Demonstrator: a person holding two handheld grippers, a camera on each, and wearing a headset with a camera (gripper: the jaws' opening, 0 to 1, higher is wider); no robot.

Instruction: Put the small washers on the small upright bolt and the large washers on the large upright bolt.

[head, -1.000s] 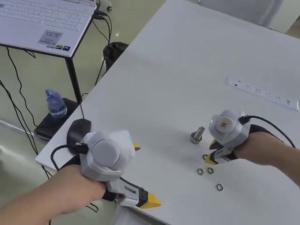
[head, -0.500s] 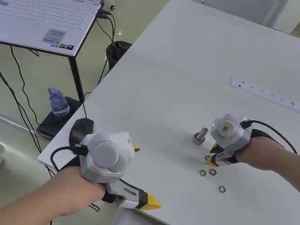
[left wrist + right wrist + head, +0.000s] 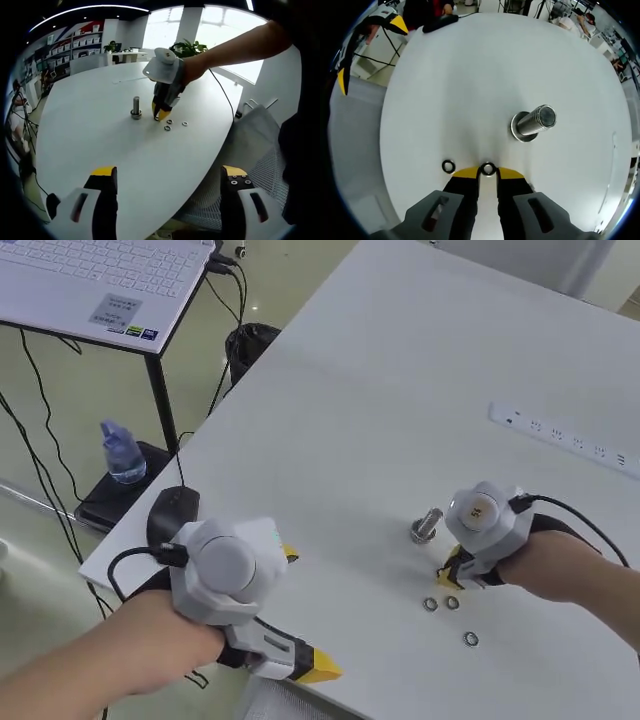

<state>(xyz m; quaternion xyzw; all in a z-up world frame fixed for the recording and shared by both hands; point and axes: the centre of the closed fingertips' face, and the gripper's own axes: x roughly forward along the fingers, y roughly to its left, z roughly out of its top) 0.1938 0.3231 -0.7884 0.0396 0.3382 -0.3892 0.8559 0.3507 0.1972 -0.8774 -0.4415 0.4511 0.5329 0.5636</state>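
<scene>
The right tool [image 3: 488, 172] points down at the white surface [image 3: 400, 390]. Its jaws are almost together and they pinch one washer [image 3: 488, 163] at the yellow tips; the washer is flat on the surface. The upright bolt [image 3: 532, 122] stands on its head just beside these tips, apart from them. I cannot say if it is the small bolt or the large one.

Three other washers [image 3: 452, 602] lie flat near the right tool, on the side away from the bolt – two close together, the third a little more far.

The left tool [image 3: 169, 172] is at the near edge of the surface, well apart from the bolt and the washers. Its jaws are wide apart and hold nothing.

A white power strip [image 3: 560, 430] lies farther back on the surface, and an open laptop [image 3: 90, 280] is on a stand beside it.
</scene>
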